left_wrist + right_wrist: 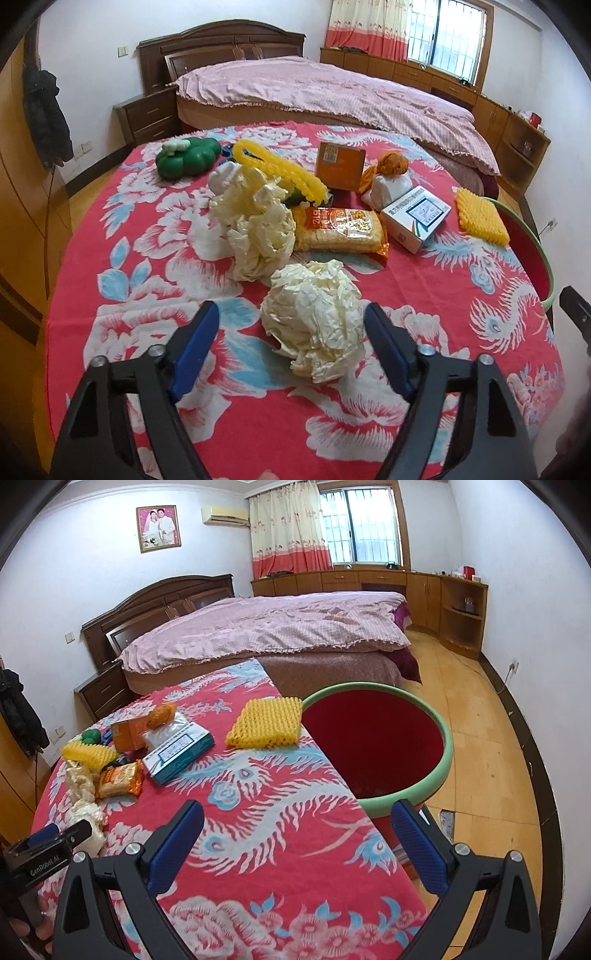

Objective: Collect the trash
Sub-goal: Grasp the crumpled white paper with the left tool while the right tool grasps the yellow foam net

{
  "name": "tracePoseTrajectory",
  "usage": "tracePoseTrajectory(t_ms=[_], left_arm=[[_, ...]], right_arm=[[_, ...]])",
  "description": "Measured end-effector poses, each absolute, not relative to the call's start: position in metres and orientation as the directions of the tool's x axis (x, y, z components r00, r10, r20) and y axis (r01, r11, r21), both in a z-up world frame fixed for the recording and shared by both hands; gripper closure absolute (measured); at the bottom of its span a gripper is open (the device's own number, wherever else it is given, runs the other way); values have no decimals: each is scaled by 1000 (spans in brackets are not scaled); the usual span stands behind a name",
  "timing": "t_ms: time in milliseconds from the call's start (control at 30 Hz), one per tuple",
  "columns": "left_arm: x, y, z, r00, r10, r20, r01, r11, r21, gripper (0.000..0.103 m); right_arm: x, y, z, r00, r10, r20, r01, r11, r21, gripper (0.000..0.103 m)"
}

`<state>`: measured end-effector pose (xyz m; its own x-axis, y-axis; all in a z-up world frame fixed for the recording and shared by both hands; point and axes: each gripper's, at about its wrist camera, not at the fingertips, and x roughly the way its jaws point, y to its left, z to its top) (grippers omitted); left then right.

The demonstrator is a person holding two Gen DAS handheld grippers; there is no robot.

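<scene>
The left tongs (291, 325) hang spread apart over the near part of the worktop (155, 258), their blue pads flanking a crumpled ball of cream paper (314, 325) without pressing on it; the paper lies on the red flowered cloth between them. The right tongs (295, 834) are likewise released, with nothing between their pads, poised over the cloth's right edge. Just past the first ball, to its left, lies a second crumpled cream wad (255, 221), touching an orange snack packet (340, 229). To the right of the packet sits a white and teal carton (415, 216), and further right a yellow foam net (480, 216) near the worktop's edge. Beside that edge stands a red bin with a green rim (443, 746) on the floor. Farther back are an orange box (340, 164), a yellow foam sleeve (280, 170) and a green clover-shaped item (184, 158). Beyond the worktop stands a bed (332, 88) under a pink cover.
</scene>
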<state>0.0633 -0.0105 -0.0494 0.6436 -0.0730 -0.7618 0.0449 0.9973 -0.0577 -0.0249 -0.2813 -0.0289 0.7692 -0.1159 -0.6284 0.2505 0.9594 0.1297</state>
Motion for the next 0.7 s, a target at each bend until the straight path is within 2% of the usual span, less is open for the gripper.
tracePoseTrajectory(t_ms=[100,300,600,700], left_arm=[[68,-12,-54,621,-117,-775,66,993,-97,38],[68,-17,-60,601,-135,-788,91,991,-101,52],[62,-12,-25,656,-165,-737,126,986,-109,55],[70,-7,-9,685,-155,-711,127,988,-94,55]], right_arm=[[-17,-284,-30,760,-111,-641,244,962,122,0],[-5,-287,-32,743,-96,-662,233,965,121,0],[5,-285,-27,734,-75,-675,220,967,132,0],[12,-285,-23,735,-71,-674,215,968,132,3]])
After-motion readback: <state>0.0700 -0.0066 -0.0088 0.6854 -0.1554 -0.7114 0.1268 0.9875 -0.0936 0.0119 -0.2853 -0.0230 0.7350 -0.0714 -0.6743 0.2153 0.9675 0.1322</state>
